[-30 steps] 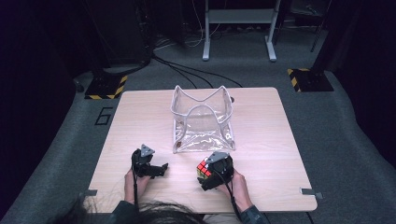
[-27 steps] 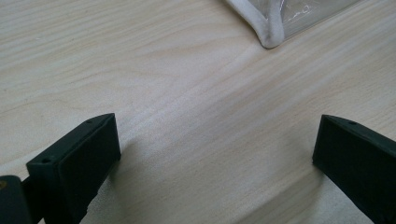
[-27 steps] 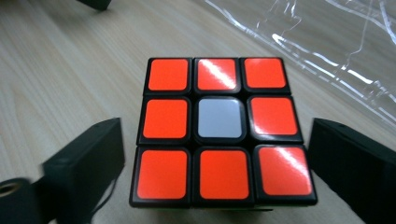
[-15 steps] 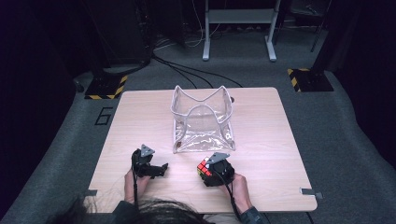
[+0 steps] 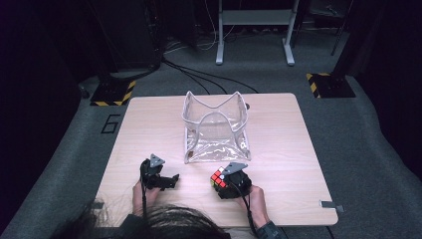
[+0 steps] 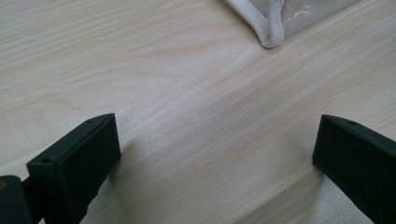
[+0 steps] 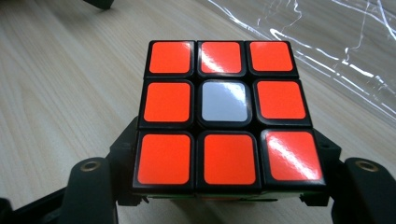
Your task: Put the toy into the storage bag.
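We look down on a pale wooden table (image 5: 278, 149) set on grey carpet; at its middle stands a clear plastic bag (image 5: 216, 129) with white piping, mouth open upward; one white-edged corner of it also shows at the top of the left gripper view, well ahead of the jaws. Near the table's front edge, a person's two hands each hold a gripper. The right gripper (image 5: 225, 183) is clenched on a puzzle cube (image 5: 217, 178); in the right gripper view we see the cube (image 7: 223, 116) squeezed between the two black jaws, its upper face orange-red around a white centre tile, the bag's wrinkled plastic just beyond it to the right. Against the frame from a second ago, this gripper and cube sit slightly lower and nearer the person, a little farther from the bag's front wall. The left gripper (image 5: 166, 181) rests where it was, apart from the bag; its jaws stand wide apart over bare wood, grasping nothing (image 6: 215, 154).
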A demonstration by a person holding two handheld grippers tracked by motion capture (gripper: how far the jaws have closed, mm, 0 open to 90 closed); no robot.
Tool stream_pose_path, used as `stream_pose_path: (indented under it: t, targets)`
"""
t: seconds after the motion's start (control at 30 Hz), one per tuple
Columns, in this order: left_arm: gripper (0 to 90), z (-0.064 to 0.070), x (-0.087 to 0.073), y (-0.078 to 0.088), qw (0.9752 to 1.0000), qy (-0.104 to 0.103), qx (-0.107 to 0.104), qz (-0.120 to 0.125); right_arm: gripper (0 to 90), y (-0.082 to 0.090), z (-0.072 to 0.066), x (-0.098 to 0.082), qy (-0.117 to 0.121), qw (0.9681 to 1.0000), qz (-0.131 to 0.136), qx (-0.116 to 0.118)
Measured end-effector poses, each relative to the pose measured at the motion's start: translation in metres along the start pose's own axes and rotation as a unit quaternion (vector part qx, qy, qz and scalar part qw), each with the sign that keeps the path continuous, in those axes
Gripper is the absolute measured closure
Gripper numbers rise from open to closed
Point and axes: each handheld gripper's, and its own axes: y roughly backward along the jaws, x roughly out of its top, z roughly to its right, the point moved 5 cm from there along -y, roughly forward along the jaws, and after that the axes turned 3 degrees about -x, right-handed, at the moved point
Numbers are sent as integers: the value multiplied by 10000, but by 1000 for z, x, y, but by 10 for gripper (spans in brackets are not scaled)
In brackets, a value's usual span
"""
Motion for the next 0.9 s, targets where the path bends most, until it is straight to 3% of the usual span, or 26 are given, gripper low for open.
stream_pose_path:
  t: [0.9]
  targets:
    - [5,0,0,0,10000,0,0,1,330,34,11,13,136,9994,223,-209]
